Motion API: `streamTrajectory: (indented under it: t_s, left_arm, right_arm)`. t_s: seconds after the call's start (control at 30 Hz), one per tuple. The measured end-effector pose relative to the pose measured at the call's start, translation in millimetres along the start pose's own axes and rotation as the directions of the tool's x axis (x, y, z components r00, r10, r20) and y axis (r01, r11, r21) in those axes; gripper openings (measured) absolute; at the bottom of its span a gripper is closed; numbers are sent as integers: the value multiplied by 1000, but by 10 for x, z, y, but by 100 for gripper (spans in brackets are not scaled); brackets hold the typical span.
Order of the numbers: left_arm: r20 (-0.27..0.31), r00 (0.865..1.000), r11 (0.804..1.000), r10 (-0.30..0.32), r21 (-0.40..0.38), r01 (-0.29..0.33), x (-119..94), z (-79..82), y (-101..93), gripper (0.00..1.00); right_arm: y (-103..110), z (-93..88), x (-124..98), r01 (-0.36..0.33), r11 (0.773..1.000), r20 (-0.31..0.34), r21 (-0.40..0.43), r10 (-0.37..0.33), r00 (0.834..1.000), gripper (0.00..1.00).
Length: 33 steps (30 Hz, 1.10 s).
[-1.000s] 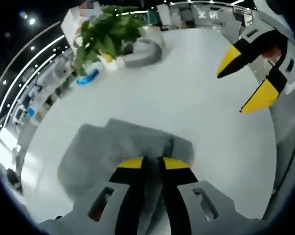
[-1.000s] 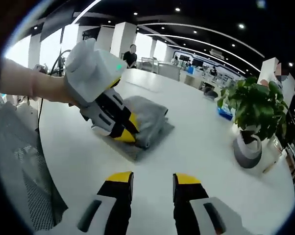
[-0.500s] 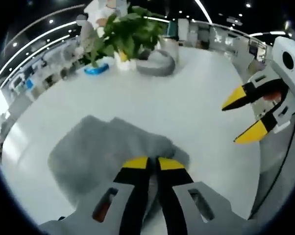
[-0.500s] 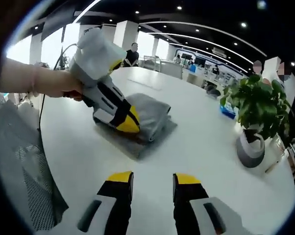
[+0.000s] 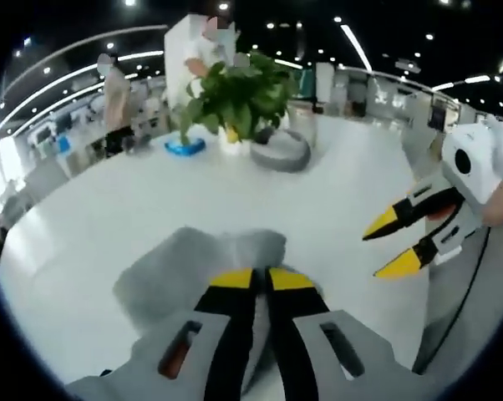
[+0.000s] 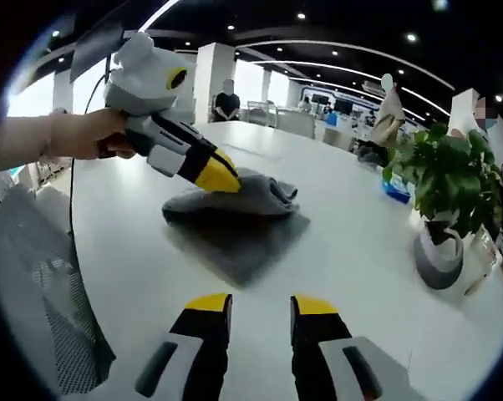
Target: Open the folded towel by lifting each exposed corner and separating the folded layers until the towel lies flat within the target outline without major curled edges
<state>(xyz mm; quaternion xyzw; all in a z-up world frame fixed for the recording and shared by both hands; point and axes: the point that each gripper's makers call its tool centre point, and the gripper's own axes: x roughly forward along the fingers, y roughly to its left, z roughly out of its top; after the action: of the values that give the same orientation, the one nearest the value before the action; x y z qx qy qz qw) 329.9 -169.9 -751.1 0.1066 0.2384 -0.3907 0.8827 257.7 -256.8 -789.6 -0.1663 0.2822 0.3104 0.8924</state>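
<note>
White and wide, the worktop (image 6: 134, 276) stretches into an open office with pillars and ceiling lights. From the left gripper view, the left gripper (image 5: 253, 279) has its yellow-tipped jaws pressed together on a fold of the grey towel (image 5: 185, 267), which bunches just ahead of them. The right gripper view shows that gripper (image 6: 226, 182), held by a hand (image 6: 97, 134), pinching the towel's top layer and lifting it above the flat lower layer (image 6: 235, 242) spread on the worktop. The right gripper (image 6: 251, 302) hovers near the towel's near edge, apart from it, jaws parted with bare worktop between them and nothing held; in the left gripper view it (image 5: 395, 245) hangs to the right, jaws apart. Beyond the towel stands a potted plant (image 6: 442, 196) in a grey pot, beside a blue dish (image 5: 185, 147).
</note>
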Motion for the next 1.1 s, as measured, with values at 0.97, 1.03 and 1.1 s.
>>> streamTrajectory:
  t_s: [0.97,1.03,1.1]
  left_arm:
    - [164,982,983,95,-170,-66,-524,215,361,4]
    - [173,979,981,104,-181,-72,-551,227,384,4]
    - [180,977,980,114,-184,-80,-577,231,403,4]
  right_arm:
    - [97,244,1143,-150,979,17,138,149,989,0]
    - [96,240,1154,-150,981,29,122,148,989,0]
    - [97,240,1156,-153,982,38,110,149,988,0]
